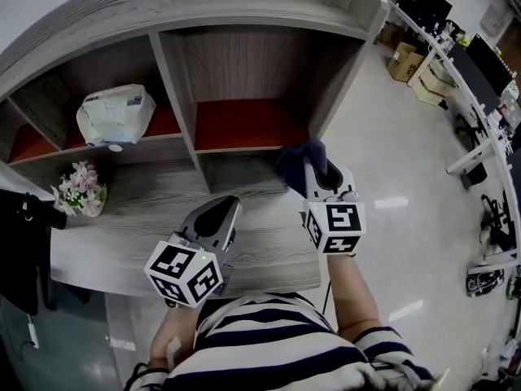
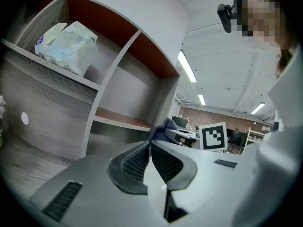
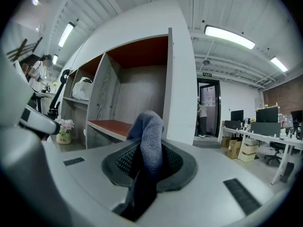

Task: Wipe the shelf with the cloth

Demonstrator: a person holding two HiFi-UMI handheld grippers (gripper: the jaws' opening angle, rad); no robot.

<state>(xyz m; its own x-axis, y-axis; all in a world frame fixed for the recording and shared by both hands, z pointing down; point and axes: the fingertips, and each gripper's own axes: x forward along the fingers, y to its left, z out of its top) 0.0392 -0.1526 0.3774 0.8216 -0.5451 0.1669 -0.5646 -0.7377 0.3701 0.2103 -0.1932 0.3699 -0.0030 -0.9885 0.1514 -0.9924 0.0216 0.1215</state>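
Observation:
A dark blue cloth (image 1: 299, 156) is bunched between the jaws of my right gripper (image 1: 314, 172), which is shut on it. It hangs just in front of the right-hand compartment of the grey wooden shelf unit (image 1: 244, 63), near that compartment's red shelf board (image 1: 244, 124). In the right gripper view the cloth (image 3: 149, 138) stands up between the ribbed pads, with the red shelf board (image 3: 113, 125) beyond it. My left gripper (image 1: 221, 210) hovers lower left over the unit's grey lower ledge (image 1: 138, 218). Its jaws are shut with nothing in them (image 2: 150, 150).
A white plastic bag (image 1: 116, 112) lies on the left compartment's shelf. A small pot of pink flowers (image 1: 81, 190) stands on the lower ledge at the left. Office desks with monitors (image 1: 456, 55) and cardboard boxes (image 1: 404, 59) line the far right across bare floor.

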